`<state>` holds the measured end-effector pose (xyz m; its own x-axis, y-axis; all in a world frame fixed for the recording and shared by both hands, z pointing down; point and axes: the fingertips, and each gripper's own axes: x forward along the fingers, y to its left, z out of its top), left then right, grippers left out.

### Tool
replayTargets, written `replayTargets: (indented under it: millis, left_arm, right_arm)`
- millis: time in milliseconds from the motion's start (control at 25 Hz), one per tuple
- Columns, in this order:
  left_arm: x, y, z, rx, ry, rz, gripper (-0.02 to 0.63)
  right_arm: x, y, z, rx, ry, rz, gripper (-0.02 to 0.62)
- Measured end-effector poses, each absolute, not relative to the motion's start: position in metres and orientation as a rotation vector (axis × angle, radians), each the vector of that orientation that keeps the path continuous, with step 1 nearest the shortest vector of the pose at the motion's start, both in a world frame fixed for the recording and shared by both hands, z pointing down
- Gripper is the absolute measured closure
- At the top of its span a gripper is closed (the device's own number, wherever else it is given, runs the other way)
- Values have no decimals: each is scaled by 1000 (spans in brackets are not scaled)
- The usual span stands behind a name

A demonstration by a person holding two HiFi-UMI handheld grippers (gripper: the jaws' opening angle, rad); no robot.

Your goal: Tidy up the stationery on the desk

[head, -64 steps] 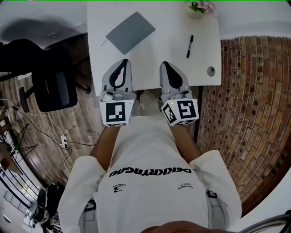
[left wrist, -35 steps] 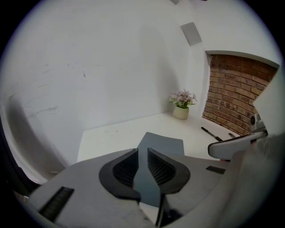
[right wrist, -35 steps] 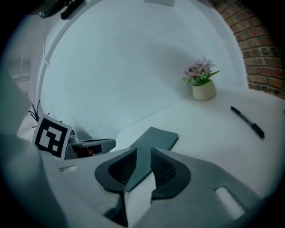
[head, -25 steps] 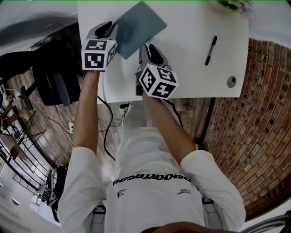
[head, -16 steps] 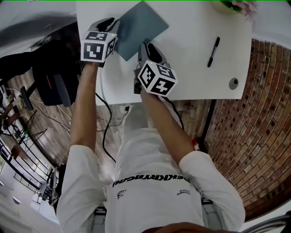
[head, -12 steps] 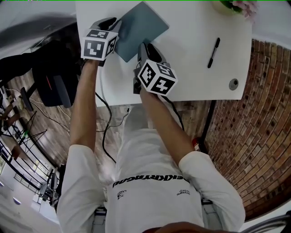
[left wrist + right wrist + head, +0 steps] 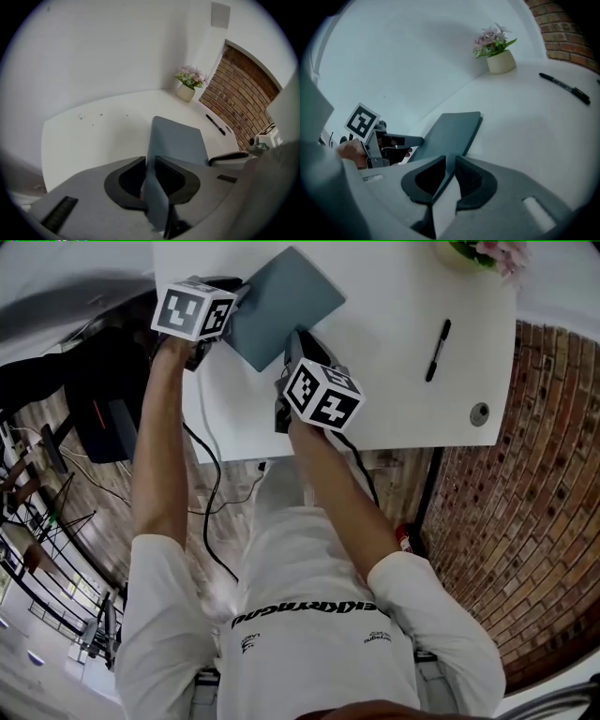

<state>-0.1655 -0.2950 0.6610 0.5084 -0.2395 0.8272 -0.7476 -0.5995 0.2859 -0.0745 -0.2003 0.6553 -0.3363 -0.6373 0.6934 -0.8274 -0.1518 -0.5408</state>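
Grey-blue cover filled the narrow gap between the dark pads (image 7: 125,180) of the left gripper (image 7: 150,160), so we read its fingers as pinching the notebook (image 7: 180,140) by one edge. We saw the same at the right gripper (image 7: 450,159): its jaws had just been closing, and the near edge of the same notebook stood between its fingers (image 7: 471,180), which pressed on it from both sides. From the head view we found the two grippers on opposite sides of the notebook, the left one at its left edge and the right one at the edge nearest to the person. The notebook was on the left part of the white desk (image 7: 394,381), turned at an angle to the desk's edges; we could not tell if it lay fully flat. Well apart from it, toward the right side of the desk, a black pen (image 7: 436,348) lay alone. A small pot of pink flowers (image 7: 500,61) stood in the far corner, beyond the pen. Brick (image 7: 525,502) showed to the right of the desk.
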Motion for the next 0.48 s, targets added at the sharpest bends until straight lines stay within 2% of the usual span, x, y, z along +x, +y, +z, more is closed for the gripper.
replayTargets:
  millis: [160,480]
  left_arm:
    - [-163,-290,663,2090,-707,1079,549]
    - [-160,-282,662,2063,-699,1039,552]
  right_arm:
    - [-79,-199,654,1665,-1889,1476,514]
    - [-70,-197,655,1668,-1870,1443,518]
